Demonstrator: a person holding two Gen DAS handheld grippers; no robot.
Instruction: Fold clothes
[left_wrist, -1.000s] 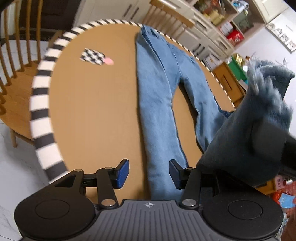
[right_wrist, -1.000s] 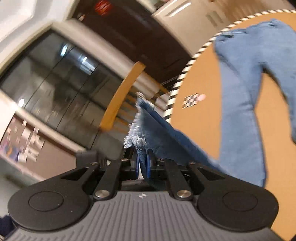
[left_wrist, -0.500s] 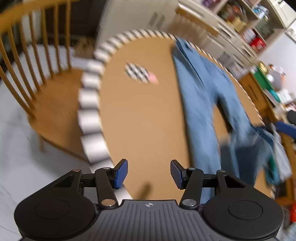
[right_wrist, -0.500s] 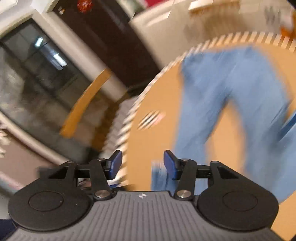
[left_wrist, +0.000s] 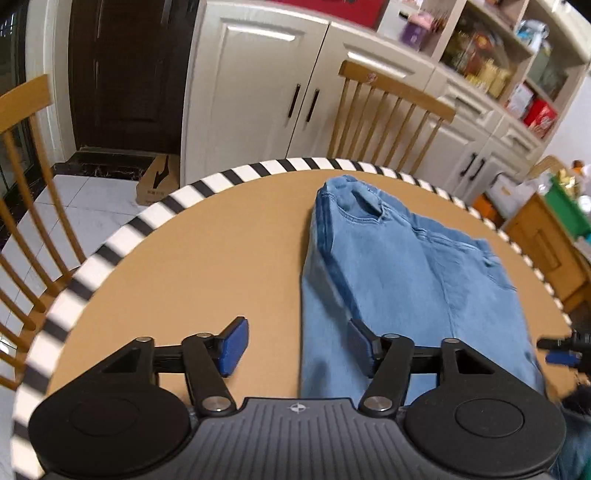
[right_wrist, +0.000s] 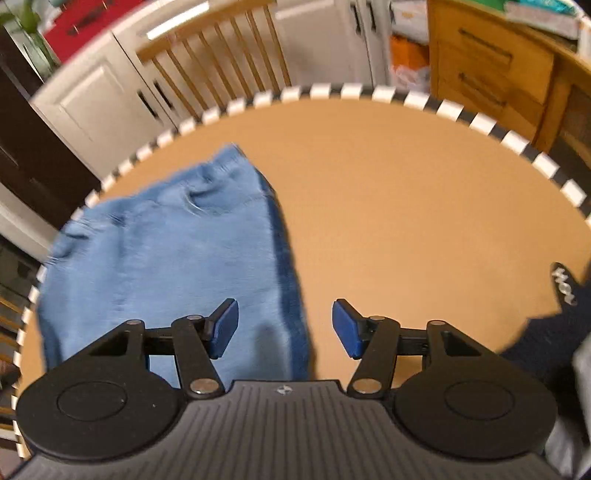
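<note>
- I see the jeans (left_wrist: 406, 280) lying folded on the round table (left_wrist: 221, 266), one layer over another, the waistband end toward the far rim near a wooden chair (left_wrist: 384, 110).
- From the right wrist view, the jeans (right_wrist: 166, 258) sit on the left part of the tabletop (right_wrist: 406, 206), their darker side seam running down toward my camera.
- My left gripper (left_wrist: 295, 347) hangs spread wide and holds nothing; its right pad sits above the near edge of the denim, the left pad above bare board.
- My right gripper (right_wrist: 284, 328) is also spread wide with nothing in it, its left pad over the jeans, its right pad over bare table.
- The table's edge is striped black and white.
- Beyond it stand cream cabinets (left_wrist: 258, 92) and a wooden drawer unit (right_wrist: 487, 66).
</note>
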